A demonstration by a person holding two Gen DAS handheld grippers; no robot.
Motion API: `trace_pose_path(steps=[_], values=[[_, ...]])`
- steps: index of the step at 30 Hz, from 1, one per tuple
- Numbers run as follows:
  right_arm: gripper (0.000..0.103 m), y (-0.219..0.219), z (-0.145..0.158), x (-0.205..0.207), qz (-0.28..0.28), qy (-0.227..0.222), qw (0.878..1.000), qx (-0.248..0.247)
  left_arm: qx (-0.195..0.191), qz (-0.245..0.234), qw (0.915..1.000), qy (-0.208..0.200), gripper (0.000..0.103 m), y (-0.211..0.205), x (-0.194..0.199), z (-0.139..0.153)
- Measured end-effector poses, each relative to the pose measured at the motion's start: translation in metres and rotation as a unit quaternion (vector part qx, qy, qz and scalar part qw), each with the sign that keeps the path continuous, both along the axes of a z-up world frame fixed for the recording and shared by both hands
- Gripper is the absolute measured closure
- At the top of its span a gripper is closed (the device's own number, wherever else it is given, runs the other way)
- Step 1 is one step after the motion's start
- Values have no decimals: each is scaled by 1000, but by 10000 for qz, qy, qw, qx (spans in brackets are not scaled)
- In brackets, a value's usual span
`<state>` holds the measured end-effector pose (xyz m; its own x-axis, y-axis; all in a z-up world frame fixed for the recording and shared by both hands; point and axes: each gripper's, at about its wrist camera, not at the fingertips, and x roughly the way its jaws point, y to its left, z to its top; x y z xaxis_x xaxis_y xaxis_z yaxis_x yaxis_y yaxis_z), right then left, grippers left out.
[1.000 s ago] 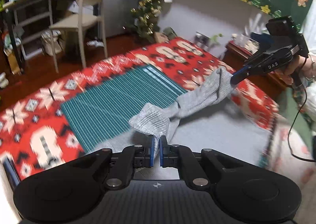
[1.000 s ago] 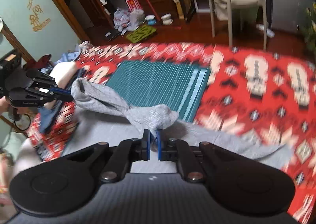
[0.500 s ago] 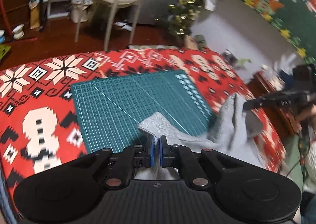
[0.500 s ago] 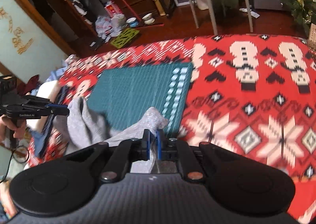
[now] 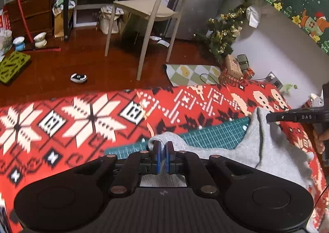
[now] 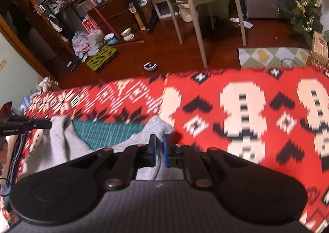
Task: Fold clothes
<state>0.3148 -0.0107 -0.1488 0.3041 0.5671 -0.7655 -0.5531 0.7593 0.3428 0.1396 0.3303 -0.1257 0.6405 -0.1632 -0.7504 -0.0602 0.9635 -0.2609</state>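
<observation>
Left gripper: jaws closed on a corner of the grey garment, pinched between the blue pads; it points down at the bed.
Right gripper: jaws closed on another corner of the same garment; seen from the left wrist, its black finger bites the cloth where it peaks.
Grey garment: lies across the green cutting mat, sagging between the two held corners, near the far edge of the bed.
Cutting mat: flat on the red patterned blanket, mostly covered by the garment.
Beyond the bed: a beige chair on the wooden floor.
</observation>
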Motion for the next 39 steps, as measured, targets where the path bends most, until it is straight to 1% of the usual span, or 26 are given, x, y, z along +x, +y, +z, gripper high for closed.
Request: trace_pose_path(steps=[2,5,7,8,9,10,11,12,13,14,17,19,22,24,27,29,31,34,39], values=[[97,6,-4,9,23,-53,10000,-40,136,-2,9999,-42,98,-1,5,-3],[96,12,-12,13,71,-116,9998,-134,234,-59,9997,-25,98,-2,8,-9],[94,13,-16,13,135,-136,9997,-167,302,-187,9994,-11,96,-3,6,-11],[88,11,-16,12,159,-182,9996,-141,349,-225,9991,-25,94,-3,2,-11],[85,8,-15,11,177,-243,9995,-103,377,-229,9990,-50,88,-1,-1,-10],[77,4,-12,10,183,-309,9994,-33,397,-234,9989,-85,82,1,-4,-8],[75,-1,-8,9,183,-376,9991,50,394,-243,9988,-145,79,3,-7,-6],[74,-7,-4,8,218,-442,9988,57,391,-252,9987,-206,72,6,-11,-3],[73,-12,0,7,267,-507,9984,34,381,-255,9986,-264,67,9,-14,-1],[72,-17,4,6,317,-572,9979,10,350,-242,9986,-316,67,12,-18,2],[72,-30,5,-3,673,-684,9945,-423,336,-183,9987,-331,66,22,-31,6],[72,-42,-1,-8,797,-516,9937,-596,364,-176,9989,-247,65,26,-39,4],[72,-56,-8,-13,730,-427,9942,-664,407,-125,9990,-118,65,32,-49,-3],[73,-65,-10,-10,521,-318,9970,-472,370,-31,9993,-84,65,35,-55,-6],[73,-79,-10,-2,78,-143,9999,-1,231,4,9997,-123,65,37,-61,-6],[77,-83,-10,-1,-66,-195,9998,-50,238,-36,9996,-124,65,36,-63,-5],[80,-79,-12,-4,20,-259,9994,-249,259,-68,9996,-111,65,35,-63,-4],[80,-68,-11,-14,294,-429,9973,-510,213,-63,9997,-138,65,35,-64,-3],[80,-44,-10,-39,795,-804,9887,-989,225,-97,9996,-150,65,33,-68,-2]])
